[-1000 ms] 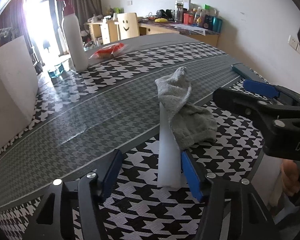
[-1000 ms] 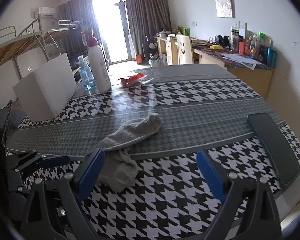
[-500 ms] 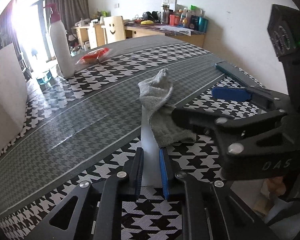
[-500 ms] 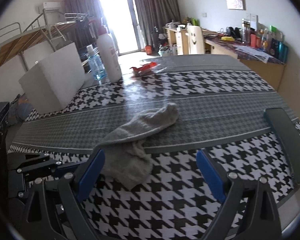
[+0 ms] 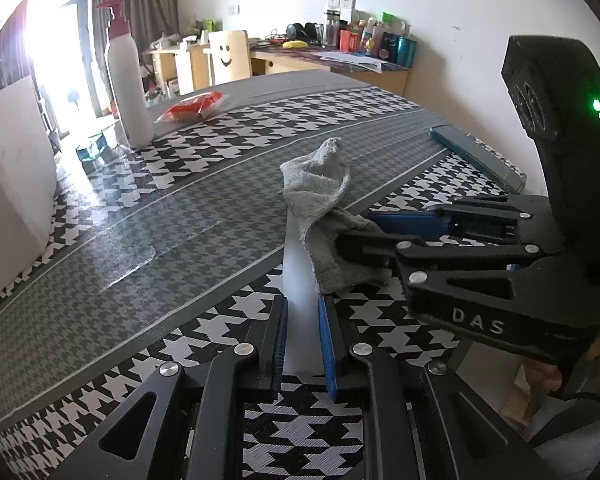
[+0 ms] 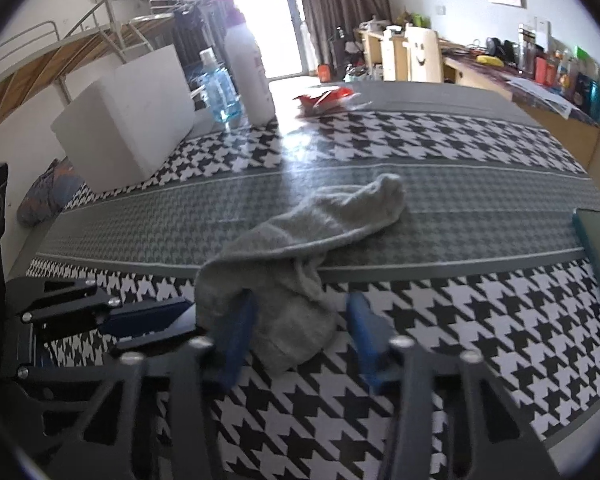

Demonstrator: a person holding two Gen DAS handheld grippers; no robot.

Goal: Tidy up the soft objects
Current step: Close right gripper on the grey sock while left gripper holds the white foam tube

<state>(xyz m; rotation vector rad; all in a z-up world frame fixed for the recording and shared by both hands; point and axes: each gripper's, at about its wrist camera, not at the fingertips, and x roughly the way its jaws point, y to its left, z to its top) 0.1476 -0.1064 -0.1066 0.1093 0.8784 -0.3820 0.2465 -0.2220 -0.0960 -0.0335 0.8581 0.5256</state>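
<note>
A table (image 5: pixel 100 208) covered in a glossy black-and-white houndstooth cloth with a grey band down its middle filled both views, and window glare lay across the cloth. On it lay a grey sock (image 5: pixel 320 184), its toe on the grey band and its crumpled cuff end on the houndstooth near the table's edge (image 6: pixel 300 264). The left gripper (image 5: pixel 302 340) had its blue pads closed on a white strip (image 5: pixel 298 280) that ran forward under the sock; what that strip was, the view did not make plain. The right gripper (image 6: pixel 296 336) stood with its jaws apart on either side of the sock's cuff, one pad touching or just beside the cloth, though blur made contact uncertain.

Farther back on the table stood a tall white pump bottle (image 5: pixel 126 80), a small blue bottle (image 6: pixel 220 92), a red packet (image 5: pixel 192 106) and a white box (image 6: pixel 128 116). A dark teal flat object (image 5: pixel 476 158) lay at the right edge. Beyond, the room held a bright curtained doorway (image 6: pixel 276 12), a wooden chair with a smiley face (image 5: pixel 229 56), a cluttered desk (image 5: pixel 340 60) along the white wall, and a bunk frame (image 6: pixel 80 40).
</note>
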